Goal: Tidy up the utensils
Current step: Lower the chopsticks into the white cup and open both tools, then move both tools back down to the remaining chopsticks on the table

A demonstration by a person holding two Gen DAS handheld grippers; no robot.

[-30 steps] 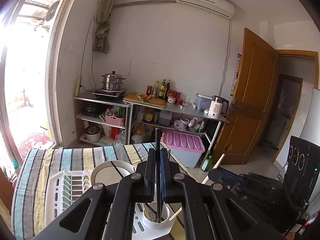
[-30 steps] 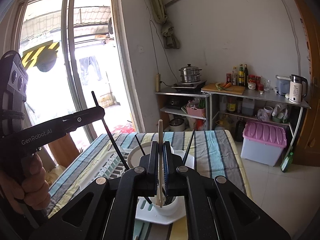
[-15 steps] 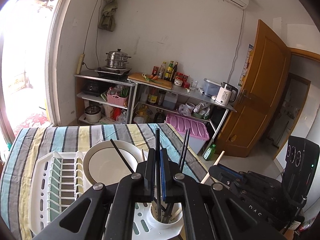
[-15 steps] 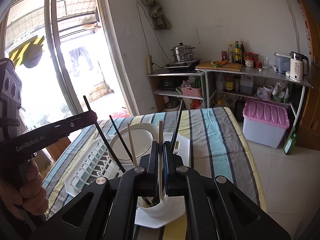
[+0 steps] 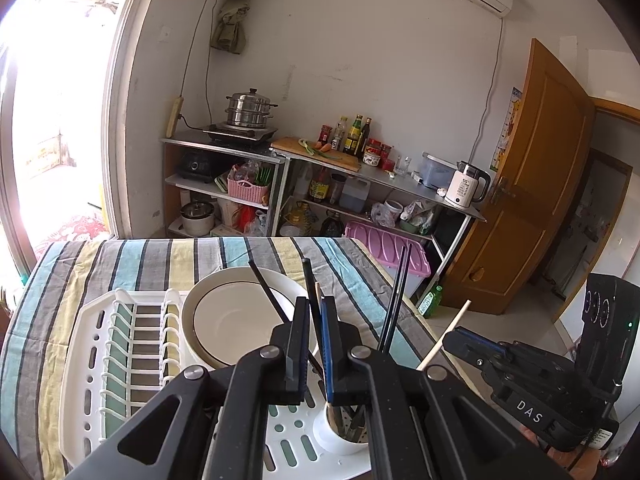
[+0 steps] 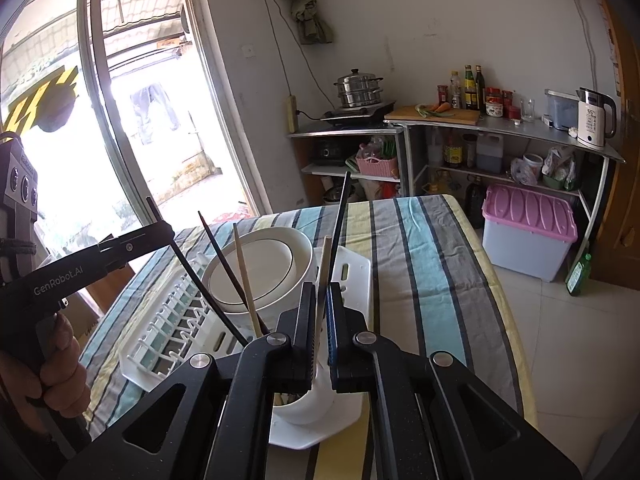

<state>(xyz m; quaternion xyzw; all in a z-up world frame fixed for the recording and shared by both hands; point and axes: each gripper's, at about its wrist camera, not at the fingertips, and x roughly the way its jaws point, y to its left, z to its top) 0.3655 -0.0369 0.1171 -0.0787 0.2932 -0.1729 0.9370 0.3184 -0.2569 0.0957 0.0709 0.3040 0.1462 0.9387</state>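
My left gripper (image 5: 315,312) is shut on a black chopstick (image 5: 309,280), its lower end in the white utensil cup (image 5: 340,436) on the white drying rack (image 5: 96,360). My right gripper (image 6: 320,300) is shut on a pale wooden chopstick (image 6: 325,264), its lower end in the same cup (image 6: 304,404). Several other black and wooden chopsticks (image 6: 224,264) stand in the cup. The left gripper shows in the right wrist view (image 6: 160,232), the right gripper in the left wrist view (image 5: 460,340).
A white bowl (image 5: 236,320) sits on the rack beside the cup. The table carries a striped cloth (image 6: 420,248). Kitchen shelves (image 5: 248,184), a pink-lidded bin (image 6: 528,228) and a wooden door (image 5: 532,184) stand beyond the table.
Both grippers have tilted down and lowered toward the cup with their chopsticks. More of the rack, bowl and table has come into view.
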